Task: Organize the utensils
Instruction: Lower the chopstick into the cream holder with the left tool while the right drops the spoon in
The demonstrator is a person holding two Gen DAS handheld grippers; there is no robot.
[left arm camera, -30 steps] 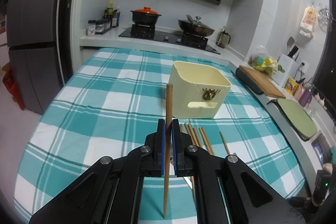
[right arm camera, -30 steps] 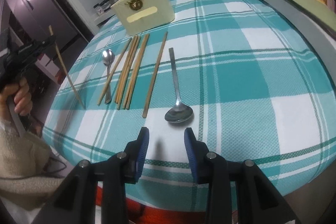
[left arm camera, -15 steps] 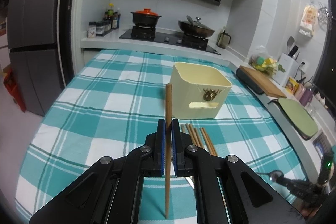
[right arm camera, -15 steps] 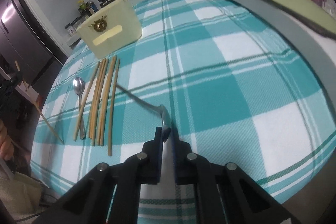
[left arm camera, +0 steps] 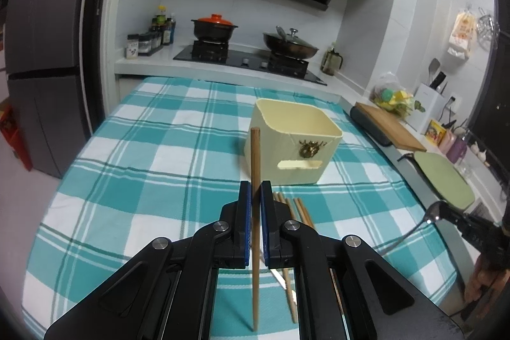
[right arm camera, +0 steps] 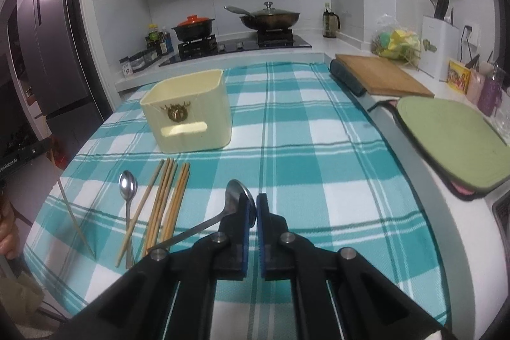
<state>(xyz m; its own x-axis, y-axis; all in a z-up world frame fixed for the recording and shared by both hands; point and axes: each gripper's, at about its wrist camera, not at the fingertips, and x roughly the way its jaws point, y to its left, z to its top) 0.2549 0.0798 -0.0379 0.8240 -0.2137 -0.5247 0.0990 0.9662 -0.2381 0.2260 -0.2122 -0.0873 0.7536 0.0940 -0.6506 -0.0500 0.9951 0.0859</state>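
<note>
Chopstick [left arm camera: 255, 212] pinched upright in left gripper [left arm camera: 254, 196] (right gripper [right arm camera: 251, 209] clamps spoon [right arm camera: 237, 196]), above tablecloth [left arm camera: 159, 168].

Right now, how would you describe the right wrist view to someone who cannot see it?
The right hand-held gripper pinches a metal spoon by its bowl above a teal checked tablecloth. Ahead, a cream holder stands behind loose chopsticks and a second spoon.

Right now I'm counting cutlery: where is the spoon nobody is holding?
In the right wrist view, the loose steel spoon lies on the teal checked tablecloth, left of the wooden chopsticks, before the cream container.
</note>
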